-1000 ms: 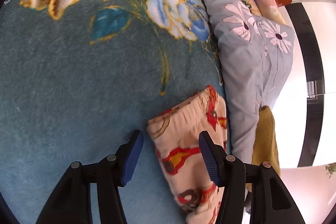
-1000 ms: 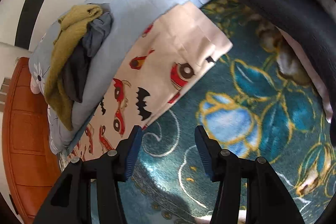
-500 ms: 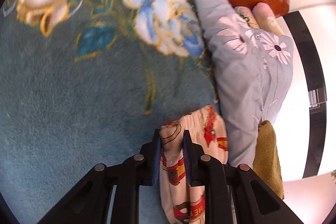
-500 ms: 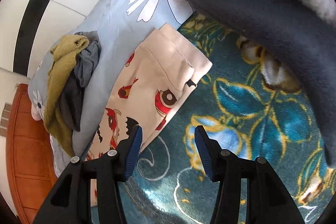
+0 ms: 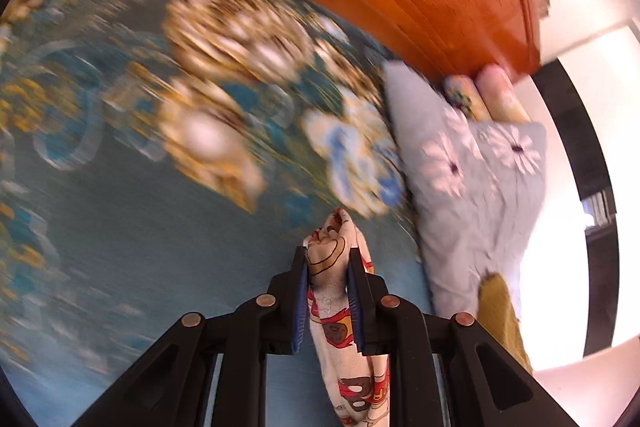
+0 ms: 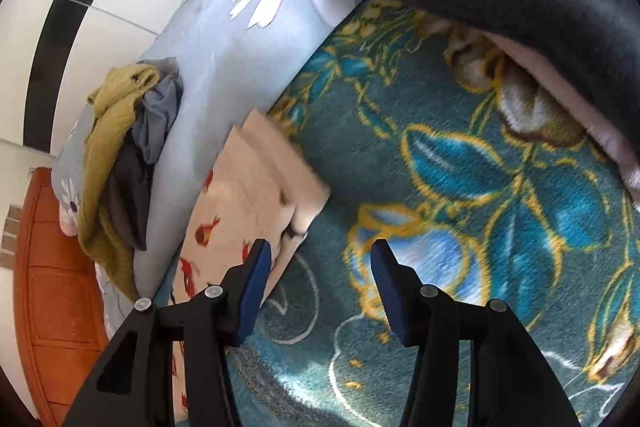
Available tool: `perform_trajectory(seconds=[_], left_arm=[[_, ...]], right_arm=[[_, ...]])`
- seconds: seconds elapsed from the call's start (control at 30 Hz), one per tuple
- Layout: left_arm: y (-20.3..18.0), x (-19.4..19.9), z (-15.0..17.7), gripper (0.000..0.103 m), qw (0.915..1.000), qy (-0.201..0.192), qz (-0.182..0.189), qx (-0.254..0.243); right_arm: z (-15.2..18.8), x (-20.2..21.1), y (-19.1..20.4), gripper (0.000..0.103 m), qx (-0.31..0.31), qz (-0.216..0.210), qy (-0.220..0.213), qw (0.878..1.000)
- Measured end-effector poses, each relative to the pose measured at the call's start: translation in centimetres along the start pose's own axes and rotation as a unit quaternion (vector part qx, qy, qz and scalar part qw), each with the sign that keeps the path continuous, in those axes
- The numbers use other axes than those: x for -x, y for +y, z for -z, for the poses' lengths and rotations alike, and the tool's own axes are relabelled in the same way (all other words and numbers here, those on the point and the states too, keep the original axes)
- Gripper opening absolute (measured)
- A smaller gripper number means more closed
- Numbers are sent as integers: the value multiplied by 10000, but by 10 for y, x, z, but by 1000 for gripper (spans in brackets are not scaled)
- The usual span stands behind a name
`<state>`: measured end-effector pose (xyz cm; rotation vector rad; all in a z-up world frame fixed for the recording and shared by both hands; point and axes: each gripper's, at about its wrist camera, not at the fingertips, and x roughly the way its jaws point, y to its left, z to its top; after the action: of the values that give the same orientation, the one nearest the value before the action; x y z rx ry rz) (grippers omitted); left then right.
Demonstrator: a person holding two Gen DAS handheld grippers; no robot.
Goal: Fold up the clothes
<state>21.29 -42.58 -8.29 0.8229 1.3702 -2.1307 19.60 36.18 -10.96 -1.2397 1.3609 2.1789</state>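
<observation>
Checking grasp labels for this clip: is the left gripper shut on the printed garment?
Shut. The left gripper has both blue pads pressed against a bunched end of the cartoon-print garment.

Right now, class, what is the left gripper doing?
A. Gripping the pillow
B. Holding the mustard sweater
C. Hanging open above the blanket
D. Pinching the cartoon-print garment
D: the left gripper has its blue pads closed on a bunched end of the cartoon-print garment, which trails down between the jaws.

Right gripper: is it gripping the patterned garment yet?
No. The right gripper is open, its fingers spread over the teal blanket beside the patterned garment.
</observation>
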Motion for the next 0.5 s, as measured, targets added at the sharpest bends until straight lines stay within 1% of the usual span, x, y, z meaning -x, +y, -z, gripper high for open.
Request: perform_trajectory(seconds=[0.03,0.1,0.17,0.3,0.37,0.5], left_arm=[[10,6,-7,19,9999,-99,-141,12],[33,16,-17,19,9989,-173,-408,132],[55,17,-23,19,9979,-79,-566,307],[70,6,-15,20,9956,75,-920,157],[77,2,-11,20,9949,128,-977,208],[88,-1,-5,21,9940,220,-1031,296]], right_arm=[[3,-1,3,53,51,-68,55,9999],[10,-6,15,53,248,-212,192,9993],[18,-13,29,53,515,-366,348,9974],[37,-30,59,53,1019,-555,703,9908],[43,-40,68,53,1174,-527,843,9881],[43,-49,66,53,1005,-449,835,9904]])
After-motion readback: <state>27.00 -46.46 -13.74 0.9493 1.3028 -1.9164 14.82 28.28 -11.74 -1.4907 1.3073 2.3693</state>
